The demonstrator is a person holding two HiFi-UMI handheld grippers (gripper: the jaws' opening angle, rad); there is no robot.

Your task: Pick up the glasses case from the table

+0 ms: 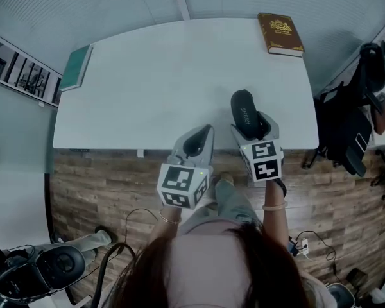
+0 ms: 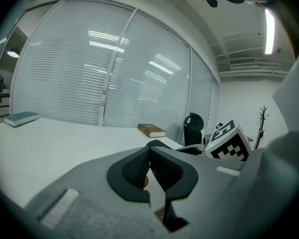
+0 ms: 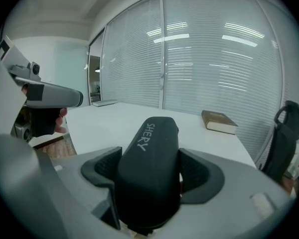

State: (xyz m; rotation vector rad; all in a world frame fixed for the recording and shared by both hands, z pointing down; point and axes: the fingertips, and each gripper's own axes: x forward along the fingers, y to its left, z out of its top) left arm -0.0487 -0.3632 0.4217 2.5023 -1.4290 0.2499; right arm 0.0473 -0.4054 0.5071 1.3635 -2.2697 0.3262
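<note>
At near edge of white counter [image 1: 147,88], about middle: left gripper [image 1: 204,135], jaws pressed together on nothing. Just beside it, to right: right gripper [image 1: 251,126], jaws clamped on sides of black oblong hard-shell glasses case [image 1: 242,110] with white "SHERY" lettering. Case poking forward over counter's near edge, right of middle; unclear whether touching surface. At far left corner: flat teal book [image 1: 76,66]. At far right corner: brown book with gold ornament [image 1: 280,34]. Past right edge: black office chair [image 1: 366,76].

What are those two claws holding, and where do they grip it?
The right gripper clamps the case by its two long sides, at its near end; the rest sticks out forward. The left gripper is shut on nothing.
</note>
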